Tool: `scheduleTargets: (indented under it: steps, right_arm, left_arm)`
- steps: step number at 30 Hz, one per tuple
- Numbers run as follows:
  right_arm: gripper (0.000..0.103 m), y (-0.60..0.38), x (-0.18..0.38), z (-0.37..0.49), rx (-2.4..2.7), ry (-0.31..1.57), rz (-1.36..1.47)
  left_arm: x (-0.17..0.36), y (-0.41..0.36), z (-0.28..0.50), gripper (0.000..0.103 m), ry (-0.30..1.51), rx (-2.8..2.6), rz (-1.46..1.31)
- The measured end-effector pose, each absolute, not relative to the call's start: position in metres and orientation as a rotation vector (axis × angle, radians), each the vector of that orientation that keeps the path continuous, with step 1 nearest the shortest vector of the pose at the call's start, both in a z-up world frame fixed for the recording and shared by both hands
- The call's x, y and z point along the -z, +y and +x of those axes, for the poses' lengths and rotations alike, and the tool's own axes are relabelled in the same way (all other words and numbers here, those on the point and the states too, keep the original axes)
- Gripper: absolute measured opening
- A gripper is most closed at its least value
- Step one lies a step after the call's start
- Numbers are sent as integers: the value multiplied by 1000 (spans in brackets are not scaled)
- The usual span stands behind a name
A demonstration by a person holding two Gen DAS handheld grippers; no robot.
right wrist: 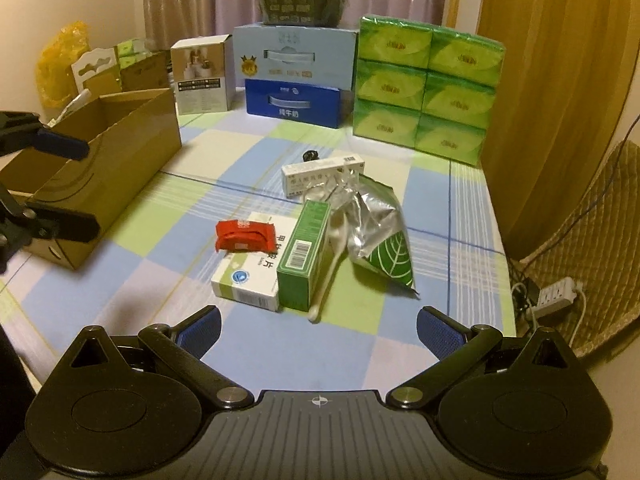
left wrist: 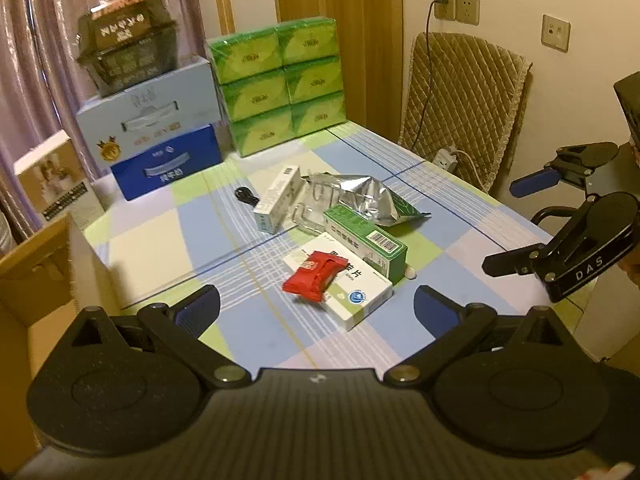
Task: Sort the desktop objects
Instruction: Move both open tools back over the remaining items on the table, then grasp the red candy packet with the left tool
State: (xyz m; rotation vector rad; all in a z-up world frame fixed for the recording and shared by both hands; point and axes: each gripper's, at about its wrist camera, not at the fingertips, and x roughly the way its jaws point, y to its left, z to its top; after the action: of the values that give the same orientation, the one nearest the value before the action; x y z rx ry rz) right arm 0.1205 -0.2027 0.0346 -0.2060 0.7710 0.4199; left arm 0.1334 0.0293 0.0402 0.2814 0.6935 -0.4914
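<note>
So you held both hand-held grippers, left (left wrist: pixel 316 308) and right (right wrist: pixel 319 324), with fingers apart and empty, low over the table (right wrist: pixel 280 344) just short of the pile. Nearest lay the red packet (right wrist: pixel 245 235) atop the white box (right wrist: pixel 250 276); taking it first from above looked cleanest. Beyond, the cardboard box (right wrist: pixel 120 152) stood open at the left edge, with bare cloth between.

My claws (right wrist: pixel 319 330) are matt black plastic with blue ribbed pads (right wrist: pixel 434 336). The table (right wrist: pixel 208 152) wears smooth checked cloth. The pouch (right wrist: pixel 372 216) is crinkled shiny foil; the box (right wrist: pixel 120 152) is plain matt cardboard.
</note>
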Motion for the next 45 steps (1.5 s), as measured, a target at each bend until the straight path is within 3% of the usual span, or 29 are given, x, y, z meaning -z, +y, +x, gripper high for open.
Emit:
scheduleTargets:
  steps: [15, 21, 26, 28, 37, 45]
  right_arm:
    - [101, -202, 5, 149, -401, 825, -135]
    - [99, -198, 15, 157, -402, 810, -128]
    - [78, -192, 19, 169, -407, 804, -118]
    - [74, -190, 23, 175, -415, 809, -115]
    - [66, -182, 38, 192, -438, 807, -119]
    - [58, -178, 48, 204, -461, 810, -115]
  left_arm:
    - [21, 16, 176, 95, 741, 469, 287]
    - [38, 16, 195, 87, 752, 465, 277]
    - [48, 7, 210, 83, 743, 478, 294]
    - [53, 3, 216, 82, 739, 492, 304]
    - [71, -8, 242, 73, 775, 522, 285]
    - [77, -8, 251, 54, 787, 530, 277]
